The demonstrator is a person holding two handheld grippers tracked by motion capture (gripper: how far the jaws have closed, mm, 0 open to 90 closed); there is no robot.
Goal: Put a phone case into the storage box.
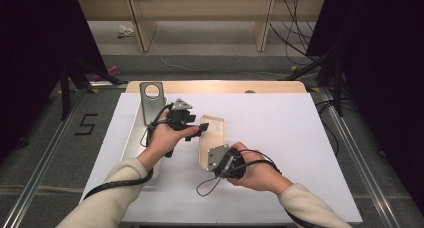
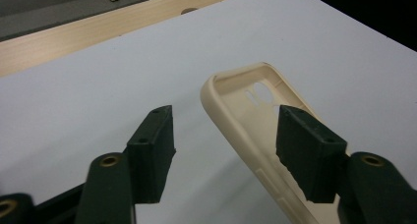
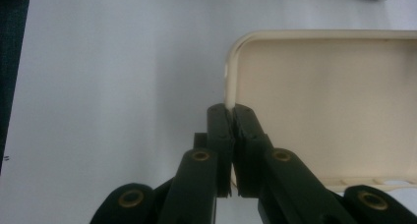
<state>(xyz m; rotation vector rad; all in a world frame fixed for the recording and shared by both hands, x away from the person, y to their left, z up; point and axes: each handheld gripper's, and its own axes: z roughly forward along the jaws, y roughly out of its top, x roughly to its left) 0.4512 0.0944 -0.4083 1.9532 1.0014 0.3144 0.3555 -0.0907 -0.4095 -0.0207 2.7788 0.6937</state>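
A thin, light, flexible cream phone case (image 1: 211, 138) lies on the white bench (image 1: 280, 138); right tongs (image 3: 231, 111) pinch its side wall, while left tongs (image 2: 223, 135) straddle its far rim, unclenched.

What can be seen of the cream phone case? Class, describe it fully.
The cream phone case looks like soft matte plastic, a shallow open shell with rounded corners, raised rim and camera cut-outs at its far end. It sits on the white sheet. The right gripper pinches its near rim; the left gripper straddles one side wall, pads not yet pressing.
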